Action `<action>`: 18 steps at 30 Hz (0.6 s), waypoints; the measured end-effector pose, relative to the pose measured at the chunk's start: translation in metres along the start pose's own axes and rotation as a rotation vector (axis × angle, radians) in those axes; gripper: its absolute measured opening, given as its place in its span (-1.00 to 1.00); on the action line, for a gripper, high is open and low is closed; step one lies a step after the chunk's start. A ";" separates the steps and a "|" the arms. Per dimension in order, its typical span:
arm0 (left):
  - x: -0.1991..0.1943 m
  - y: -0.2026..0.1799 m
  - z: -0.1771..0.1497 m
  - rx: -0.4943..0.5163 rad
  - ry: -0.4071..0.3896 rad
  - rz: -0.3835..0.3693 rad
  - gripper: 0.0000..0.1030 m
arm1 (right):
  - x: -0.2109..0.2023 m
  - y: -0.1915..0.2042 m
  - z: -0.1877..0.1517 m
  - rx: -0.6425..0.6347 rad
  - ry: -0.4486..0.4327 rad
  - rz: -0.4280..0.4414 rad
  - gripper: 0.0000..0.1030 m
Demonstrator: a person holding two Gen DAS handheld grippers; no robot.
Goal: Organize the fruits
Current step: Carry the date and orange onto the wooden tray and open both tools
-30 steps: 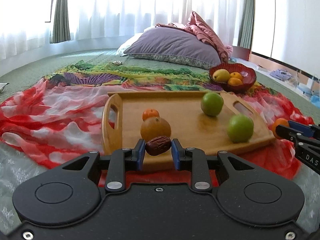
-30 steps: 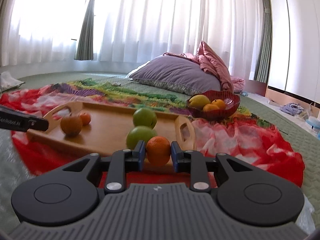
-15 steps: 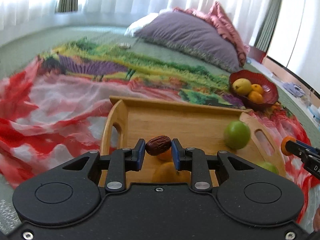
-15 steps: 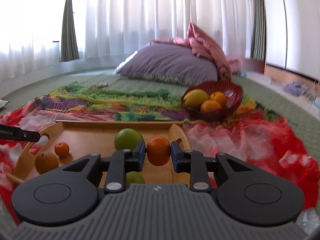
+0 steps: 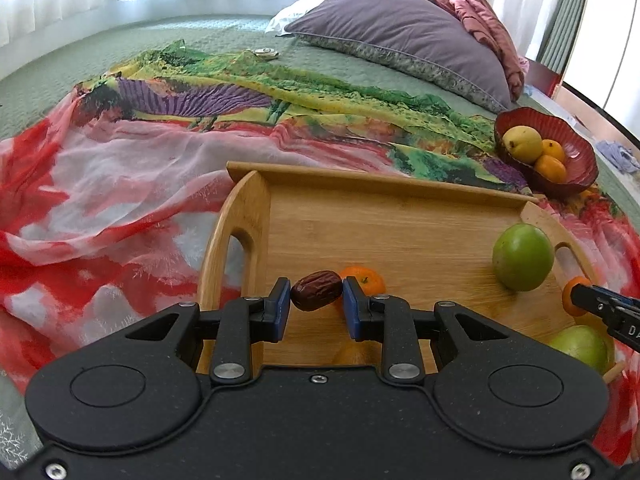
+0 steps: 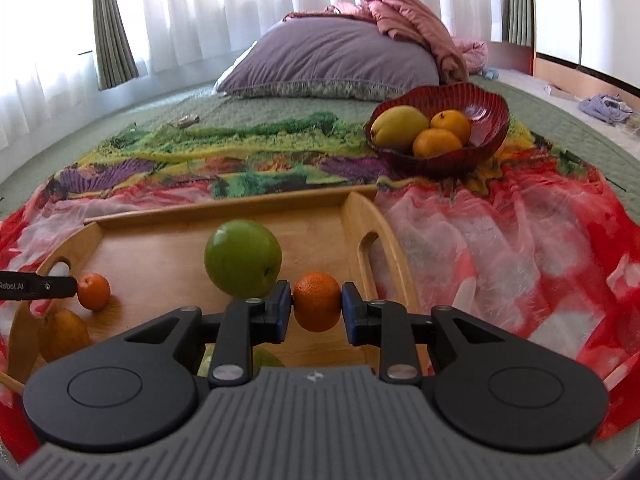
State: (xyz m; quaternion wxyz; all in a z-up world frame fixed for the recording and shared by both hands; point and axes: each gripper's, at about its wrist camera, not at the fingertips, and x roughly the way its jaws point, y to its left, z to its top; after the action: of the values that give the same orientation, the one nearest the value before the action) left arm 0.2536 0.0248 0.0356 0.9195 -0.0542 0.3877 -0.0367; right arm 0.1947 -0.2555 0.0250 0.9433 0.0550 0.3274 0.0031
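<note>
My left gripper (image 5: pixel 316 302) is shut on a brown date (image 5: pixel 317 290) and holds it above the left end of a wooden tray (image 5: pixel 384 220). My right gripper (image 6: pixel 317 306) is shut on a small orange (image 6: pixel 317 301) above the tray's right end (image 6: pixel 362 216). On the tray lie a green apple (image 6: pixel 242 257), a small mandarin (image 6: pixel 94 291), a larger orange fruit (image 6: pixel 64 332) and a second green fruit (image 5: pixel 580 346). A red bowl (image 6: pixel 480 136) beyond the tray holds a yellow fruit and two oranges.
The tray and bowl rest on a colourful scarf (image 5: pixel 120 168) spread over a green quilted bed. A purple pillow (image 6: pixel 332 60) with pink bedding lies at the back. Curtains hang behind. The tray has raised handles at both ends.
Both grippers have risen and moved forward over the tray, each still holding its fruit. The bowl looks closer in the right wrist view.
</note>
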 end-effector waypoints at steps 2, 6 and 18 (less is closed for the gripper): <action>0.000 0.000 0.000 0.000 0.000 -0.002 -0.48 | 0.004 0.000 0.000 0.001 0.012 0.001 -0.39; -0.001 0.000 -0.002 0.020 -0.008 -0.002 -0.48 | 0.009 0.000 -0.002 0.004 0.030 -0.004 -0.39; -0.001 0.000 -0.002 0.021 -0.014 -0.013 -0.48 | 0.013 -0.002 -0.002 0.033 0.044 -0.005 -0.34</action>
State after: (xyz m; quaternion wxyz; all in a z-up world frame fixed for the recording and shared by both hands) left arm 0.2512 0.0247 0.0351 0.9225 -0.0475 0.3804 -0.0463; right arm 0.2039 -0.2568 0.0152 0.9349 0.0696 0.3480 -0.0033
